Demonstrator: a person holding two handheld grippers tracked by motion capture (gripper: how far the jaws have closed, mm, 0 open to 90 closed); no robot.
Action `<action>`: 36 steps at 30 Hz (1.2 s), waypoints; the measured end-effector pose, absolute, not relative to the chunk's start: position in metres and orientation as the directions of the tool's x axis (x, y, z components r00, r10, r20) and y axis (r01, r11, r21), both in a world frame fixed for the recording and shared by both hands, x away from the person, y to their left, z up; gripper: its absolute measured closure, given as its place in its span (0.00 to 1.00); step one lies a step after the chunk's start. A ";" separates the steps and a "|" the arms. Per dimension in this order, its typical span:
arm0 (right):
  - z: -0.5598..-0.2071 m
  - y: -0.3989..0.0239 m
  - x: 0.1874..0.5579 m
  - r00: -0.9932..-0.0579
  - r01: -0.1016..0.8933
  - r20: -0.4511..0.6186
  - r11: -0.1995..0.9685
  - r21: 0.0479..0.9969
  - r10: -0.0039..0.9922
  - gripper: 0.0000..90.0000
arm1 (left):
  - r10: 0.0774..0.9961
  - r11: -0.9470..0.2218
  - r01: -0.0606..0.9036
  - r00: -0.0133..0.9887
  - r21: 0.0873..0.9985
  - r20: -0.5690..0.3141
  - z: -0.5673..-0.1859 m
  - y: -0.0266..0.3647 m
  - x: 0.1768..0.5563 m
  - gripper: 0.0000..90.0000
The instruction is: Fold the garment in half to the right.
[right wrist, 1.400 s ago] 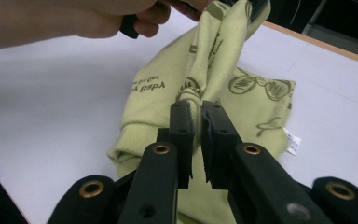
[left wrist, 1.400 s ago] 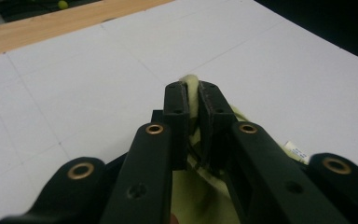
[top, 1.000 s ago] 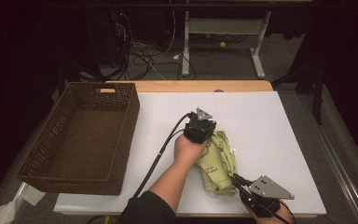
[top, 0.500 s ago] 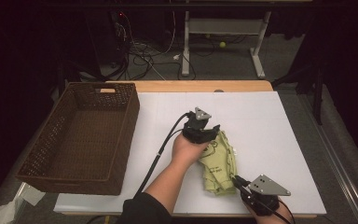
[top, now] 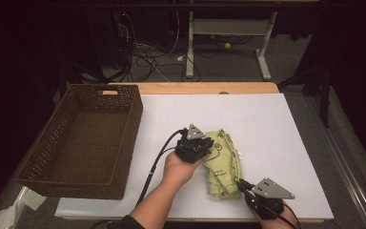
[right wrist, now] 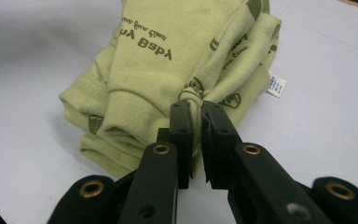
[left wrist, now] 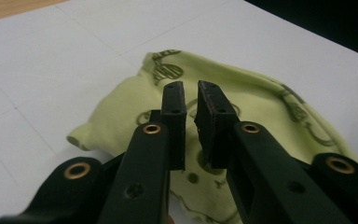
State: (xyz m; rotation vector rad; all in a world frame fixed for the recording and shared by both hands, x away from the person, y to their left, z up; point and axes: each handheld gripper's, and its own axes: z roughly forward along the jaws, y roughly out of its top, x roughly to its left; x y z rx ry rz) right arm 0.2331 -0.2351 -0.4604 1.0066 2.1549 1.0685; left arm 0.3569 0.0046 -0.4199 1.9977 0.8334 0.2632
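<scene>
A pale yellow-green baby garment (top: 223, 164) with dark print lies folded on the white table sheet (top: 267, 124). My left gripper (top: 208, 144) hovers at its upper left edge, held from below by a hand. In the left gripper view its jaws (left wrist: 191, 88) have just been closing and stand almost together above the cloth (left wrist: 270, 102), with nothing between them. My right gripper (top: 241, 183) is at the garment's near corner. In the right gripper view it (right wrist: 195, 107) is shut on a bunched fold of the garment (right wrist: 168, 60).
A brown wicker basket (top: 128, 129) stands at the left of the table. A white label (right wrist: 276, 86) sticks out of the garment's side. The wooden table edge (top: 190, 88) runs along the back, with cables and desk legs on the floor beyond.
My left gripper has drawn back toward the person and slightly left, from over the garment's top to its left edge. The right gripper has stayed put on its corner.
</scene>
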 end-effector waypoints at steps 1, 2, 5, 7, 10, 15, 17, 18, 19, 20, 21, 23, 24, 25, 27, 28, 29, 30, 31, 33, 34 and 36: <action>-0.461 -0.235 0.233 -0.583 0.385 -0.129 0.412 0.826 0.802 0.94 | 0.645 -0.354 0.448 0.753 0.821 -0.133 -0.422 0.003 0.355 0.87; -0.461 -0.235 0.234 -0.586 0.381 -0.132 0.416 0.825 0.799 0.94 | 0.644 -0.364 0.449 0.754 0.816 -0.128 -0.424 0.002 0.354 0.87; -0.462 -0.234 0.234 -0.584 0.391 -0.128 0.416 0.821 0.802 0.94 | 0.642 -0.391 0.464 0.756 0.795 -0.125 -0.436 -0.002 0.355 0.87; -0.463 -0.234 0.234 -0.586 0.391 -0.131 0.421 0.819 0.799 0.94 | 0.641 -0.402 0.476 0.756 0.782 -0.131 -0.445 -0.006 0.357 0.87; -0.464 -0.235 0.232 -0.589 0.400 -0.123 0.420 0.815 0.799 0.94 | 0.632 -0.428 0.488 0.763 0.761 -0.134 -0.458 -0.011 0.359 0.87; -0.463 -0.240 0.230 -0.593 0.410 -0.103 0.409 0.815 0.799 0.92 | 0.623 -0.428 0.478 0.771 0.767 -0.132 -0.464 -0.018 0.357 0.87; -0.461 -0.241 0.230 -0.592 0.404 -0.098 0.400 0.823 0.800 0.89 | 0.623 -0.426 0.478 0.770 0.768 -0.134 -0.464 -0.018 0.358 0.87; -0.460 -0.241 0.230 -0.593 0.401 -0.091 0.392 0.828 0.800 0.86 | 0.623 -0.425 0.480 0.770 0.768 -0.136 -0.464 -0.018 0.358 0.87; -0.458 -0.242 0.230 -0.588 0.399 -0.087 0.383 0.833 0.804 0.85 | 0.623 -0.426 0.480 0.771 0.767 -0.136 -0.463 -0.017 0.357 0.87; -0.456 -0.243 0.230 -0.587 0.395 -0.082 0.373 0.839 0.806 0.83 | 0.623 -0.428 0.478 0.771 0.767 -0.133 -0.463 -0.017 0.357 0.87; -0.454 -0.244 0.231 -0.587 0.387 -0.081 0.367 0.846 0.806 0.81 | 0.625 -0.424 0.478 0.769 0.769 -0.134 -0.462 -0.017 0.356 0.87; -0.448 -0.246 0.233 -0.582 0.380 -0.067 0.344 0.859 0.810 0.80 | 0.623 -0.414 0.474 0.770 0.777 -0.138 -0.461 -0.015 0.355 0.86; -0.446 -0.247 0.235 -0.578 0.374 -0.064 0.335 0.865 0.813 0.80 | 0.621 -0.408 0.474 0.770 0.780 -0.143 -0.460 -0.014 0.354 0.83; -0.443 -0.247 0.238 -0.577 0.372 -0.058 0.326 0.869 0.815 0.80 | 0.619 -0.401 0.476 0.770 0.783 -0.151 -0.459 -0.013 0.353 0.79; -0.439 -0.248 0.245 -0.578 0.366 -0.046 0.309 0.878 0.815 0.80 | 0.621 -0.397 0.469 0.770 0.789 -0.145 -0.456 -0.012 0.349 0.69; -0.438 -0.248 0.250 -0.577 0.368 -0.045 0.308 0.877 0.816 0.80 | 0.625 -0.395 0.462 0.769 0.794 -0.136 -0.455 -0.011 0.347 0.63; -0.436 -0.247 0.255 -0.579 0.363 -0.042 0.304 0.881 0.814 0.80 | 0.630 -0.395 0.456 0.766 0.798 -0.126 -0.452 -0.010 0.345 0.60; -0.434 -0.247 0.260 -0.579 0.363 -0.042 0.304 0.881 0.814 0.80 | 0.630 -0.395 0.456 0.766 0.798 -0.126 -0.452 -0.010 0.345 0.57; -0.433 -0.245 0.266 -0.581 0.360 -0.038 0.299 0.884 0.813 0.80 | 0.636 -0.381 0.453 0.761 0.806 -0.127 -0.448 -0.004 0.342 0.55; -0.429 -0.243 0.279 -0.582 0.354 -0.044 0.302 0.885 0.812 0.80 | 0.649 -0.366 0.456 0.750 0.811 -0.128 -0.444 0.003 0.340 0.50; -0.427 -0.241 0.284 -0.580 0.353 -0.047 0.303 0.885 0.813 0.80 | 0.653 -0.358 0.456 0.746 0.815 -0.131 -0.443 0.008 0.339 0.48; -0.425 -0.238 0.298 -0.587 0.347 -0.049 0.306 0.887 0.808 0.80 | 0.664 -0.344 0.466 0.735 0.815 -0.139 -0.442 0.018 0.338 0.44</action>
